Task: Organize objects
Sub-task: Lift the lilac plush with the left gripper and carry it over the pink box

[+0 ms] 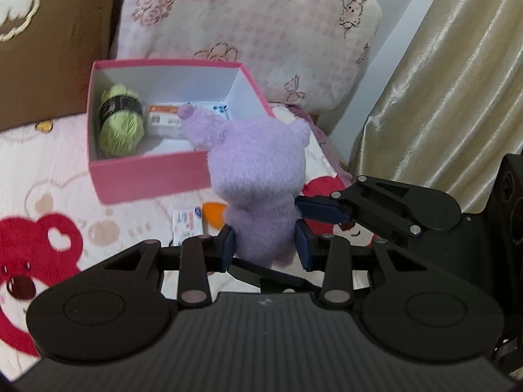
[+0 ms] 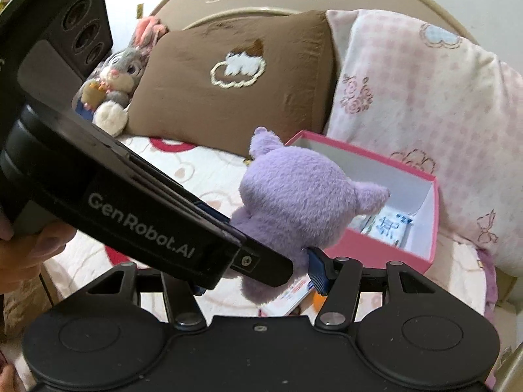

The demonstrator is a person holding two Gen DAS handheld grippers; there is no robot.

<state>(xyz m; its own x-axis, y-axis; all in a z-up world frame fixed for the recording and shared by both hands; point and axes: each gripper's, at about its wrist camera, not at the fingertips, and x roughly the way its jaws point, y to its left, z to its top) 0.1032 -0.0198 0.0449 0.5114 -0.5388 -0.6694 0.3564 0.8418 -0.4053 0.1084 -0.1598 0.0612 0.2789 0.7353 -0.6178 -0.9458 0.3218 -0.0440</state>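
Two tongs meet on one purple plush (image 1: 261,179). The left tongs (image 1: 266,248) pinch its lower body from both sides, so it stands upright off the bed (image 1: 49,170). The right tongs (image 1: 322,212) touch its right flank; in the right view their left side is hidden, so I cannot tell their grip. Just beyond, the pink box (image 1: 147,176) sits open, holding green yarn (image 1: 121,124) and packets, likely the plush's destination.

Colours on the bed — pinks, purple, brown

Lilac plush toy (image 1: 261,176); pink box (image 1: 147,176) with white inside; green yarn (image 1: 121,121) banded black; brown pillow (image 2: 228,75) with white cloud; pink-checked pillow (image 1: 248,16); red-bear blanket (image 1: 42,228) — black grippers, blue pads (image 1: 322,210).
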